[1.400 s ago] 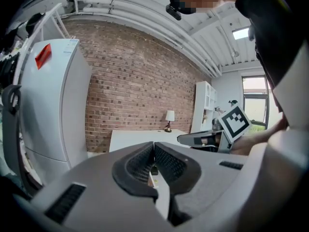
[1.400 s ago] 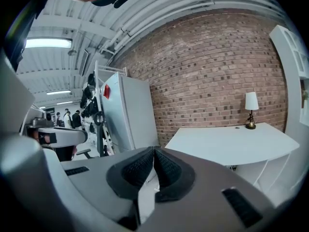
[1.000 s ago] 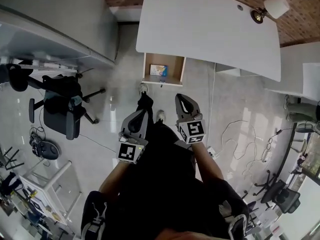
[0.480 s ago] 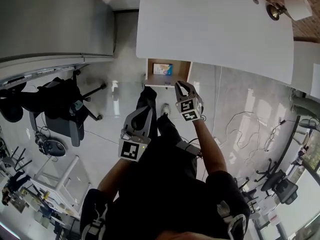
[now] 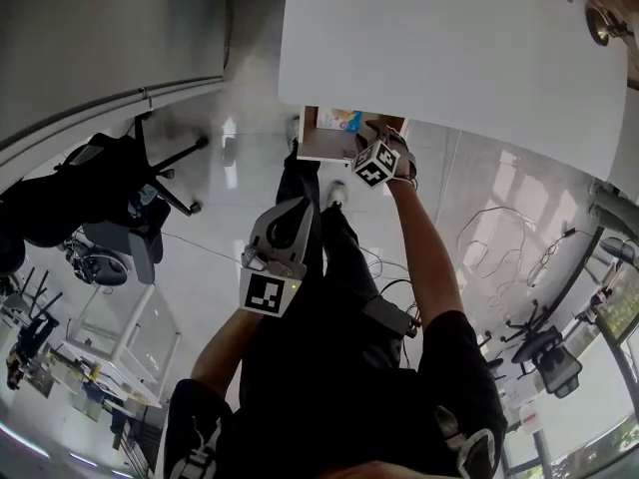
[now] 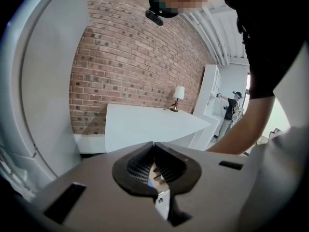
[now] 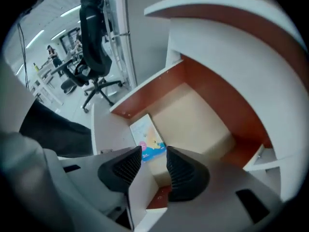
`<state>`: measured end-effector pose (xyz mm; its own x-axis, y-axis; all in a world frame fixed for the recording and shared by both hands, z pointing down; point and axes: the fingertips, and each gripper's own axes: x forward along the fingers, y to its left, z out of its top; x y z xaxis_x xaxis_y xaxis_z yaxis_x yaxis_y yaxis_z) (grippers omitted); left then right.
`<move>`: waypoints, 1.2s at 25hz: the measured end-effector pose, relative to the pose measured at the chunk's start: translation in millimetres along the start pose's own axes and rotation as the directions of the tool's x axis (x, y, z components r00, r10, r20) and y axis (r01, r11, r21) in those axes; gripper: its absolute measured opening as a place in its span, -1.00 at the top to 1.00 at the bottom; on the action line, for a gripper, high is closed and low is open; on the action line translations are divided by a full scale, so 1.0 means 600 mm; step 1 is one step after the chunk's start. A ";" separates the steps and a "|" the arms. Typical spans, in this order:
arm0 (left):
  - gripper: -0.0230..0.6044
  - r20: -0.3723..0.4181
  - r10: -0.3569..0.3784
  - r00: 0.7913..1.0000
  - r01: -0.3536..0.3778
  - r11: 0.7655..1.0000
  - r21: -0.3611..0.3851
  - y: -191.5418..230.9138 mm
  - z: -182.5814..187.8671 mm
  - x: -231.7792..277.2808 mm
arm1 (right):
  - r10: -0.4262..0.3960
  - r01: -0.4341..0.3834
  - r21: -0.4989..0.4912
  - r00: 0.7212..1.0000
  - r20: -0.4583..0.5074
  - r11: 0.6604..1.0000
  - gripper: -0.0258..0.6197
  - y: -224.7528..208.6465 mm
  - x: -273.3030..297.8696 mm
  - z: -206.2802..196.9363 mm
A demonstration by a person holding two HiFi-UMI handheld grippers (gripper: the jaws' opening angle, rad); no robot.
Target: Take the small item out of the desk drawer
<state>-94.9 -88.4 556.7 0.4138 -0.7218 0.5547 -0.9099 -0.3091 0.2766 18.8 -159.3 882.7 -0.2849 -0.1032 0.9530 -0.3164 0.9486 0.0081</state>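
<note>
Pale packet point(image 7: 147, 139) flat in wooden drawer point(image 7: 203, 124); right gripper point(image 7: 153, 161) jaws opening, nothing gripped yet, to be lowered astride packet edge. Left gripper point(image 6: 154, 164) jaws closed, empty.

One white desk point(image 5: 449, 48), with one lamp point(image 6: 178, 93) on it and one open drawer point(image 5: 324, 154) beneath. One packet point(image 5: 341, 120) in the drawer. Two hand-held grippers: the left point(image 6: 154, 146), and the right point(image 7: 154, 150), whose jaws are opening with nothing gripped between them. One black chair point(image 5: 100, 183) at left. Further chairs point(image 5: 544, 352) at right are too small to count.
</note>
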 end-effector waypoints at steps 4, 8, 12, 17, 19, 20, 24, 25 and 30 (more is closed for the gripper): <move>0.90 -0.017 -0.012 1.000 0.011 1.000 -0.013 0.018 -0.041 0.030 | 0.005 -0.017 -0.126 0.996 -0.094 0.992 0.27 -0.004 0.087 -0.024; 0.90 -0.040 -0.017 0.999 0.015 0.999 -0.045 0.038 -0.076 0.050 | -0.032 0.003 -0.206 0.990 -0.139 0.979 0.17 -0.024 0.140 -0.033; 0.90 -0.065 -0.015 0.998 0.011 0.998 -0.063 0.059 -0.105 0.061 | -0.026 -0.014 -0.235 0.986 -0.167 0.972 0.17 -0.036 0.174 -0.037; 0.90 -0.062 -0.018 0.998 0.015 0.999 -0.046 0.079 -0.111 0.078 | -0.028 -0.032 -0.290 0.979 -0.202 0.957 0.19 -0.040 0.199 -0.046; 0.90 -0.001 -0.024 1.000 0.024 1.000 0.015 0.087 -0.092 0.088 | -0.035 -0.028 -0.302 0.979 -0.203 0.953 0.19 -0.038 0.203 -0.048; 0.90 0.011 -0.025 1.000 0.025 0.999 0.028 0.091 -0.089 0.091 | -0.042 -0.023 -0.312 0.979 -0.200 0.950 0.21 -0.036 0.203 -0.049; 0.89 -0.058 -0.015 0.998 0.015 1.000 -0.008 0.101 -0.120 0.104 | -0.078 0.017 -0.355 0.984 -0.159 0.935 0.25 -0.033 0.196 -0.038; 0.89 -0.055 -0.017 0.998 0.018 1.000 0.009 0.102 -0.123 0.110 | -0.081 0.021 -0.358 0.985 -0.154 0.933 0.25 -0.030 0.196 -0.039; 0.87 -0.115 -0.066 0.991 0.085 0.983 0.161 0.094 -0.143 0.156 | -0.091 0.041 -0.374 0.989 -0.118 0.927 0.32 -0.026 0.183 -0.044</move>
<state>-105.3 -120.5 691.7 0.4739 -0.6236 0.6218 -0.8643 -0.4645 0.1928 16.2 -177.2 995.0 -0.1468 -0.1530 0.9773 0.0331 0.9866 0.1595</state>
